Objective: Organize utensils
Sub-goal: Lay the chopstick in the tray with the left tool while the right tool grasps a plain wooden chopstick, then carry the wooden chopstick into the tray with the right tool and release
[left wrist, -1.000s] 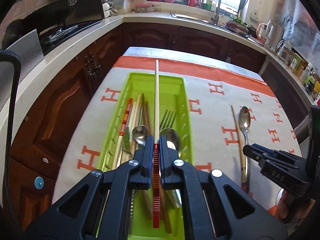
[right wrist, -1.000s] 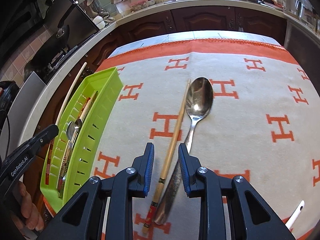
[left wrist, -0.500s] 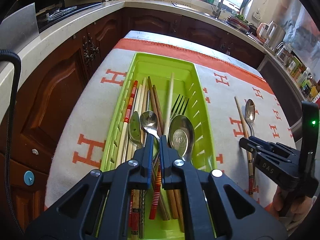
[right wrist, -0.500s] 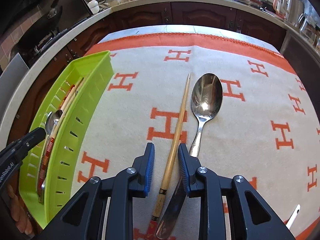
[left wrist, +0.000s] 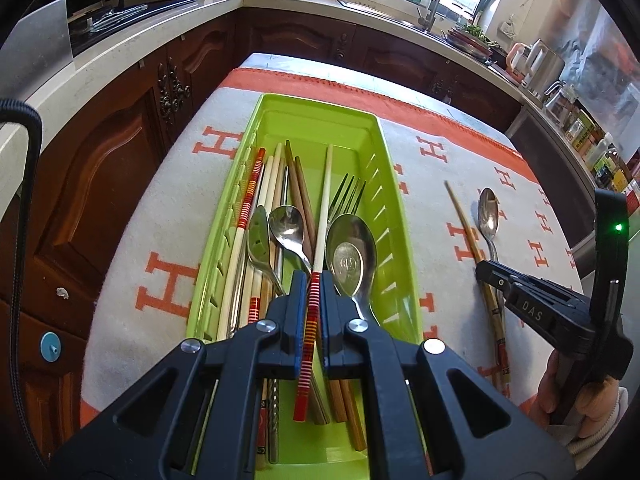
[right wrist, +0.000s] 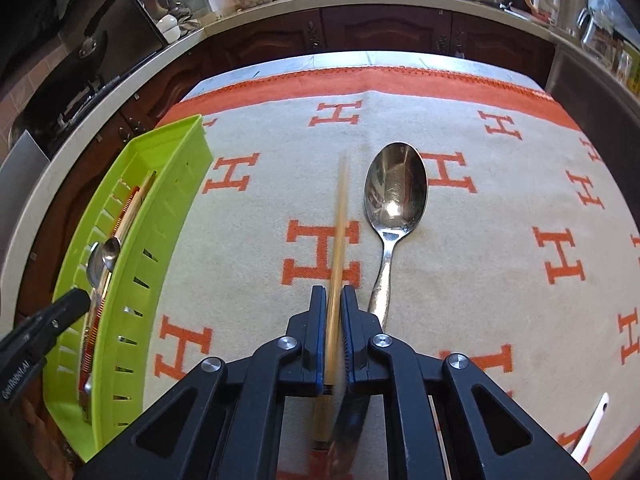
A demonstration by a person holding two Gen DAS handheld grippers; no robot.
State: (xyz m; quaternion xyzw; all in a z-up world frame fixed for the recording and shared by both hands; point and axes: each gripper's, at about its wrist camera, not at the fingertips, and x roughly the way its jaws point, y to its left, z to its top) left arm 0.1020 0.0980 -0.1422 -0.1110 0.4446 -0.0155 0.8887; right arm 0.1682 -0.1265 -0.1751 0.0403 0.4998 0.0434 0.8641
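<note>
A cream woven cloth (right wrist: 472,280) with orange H letters and an orange border covers the table, ringed by dark wooden kitchen cabinets (left wrist: 304,40) under a pale countertop (left wrist: 120,46). The lime-green slotted plastic tray (left wrist: 394,216) at the cloth's left side holds chopsticks, spoons and a fork. The left gripper (left wrist: 314,278) pinches a red-and-white striped chopstick (left wrist: 325,200) low over the tray. The right gripper (right wrist: 334,294) has clamped a plain bamboo chopstick (right wrist: 340,216) lying on the cloth, just beside a steel tablespoon (right wrist: 394,196).
</note>
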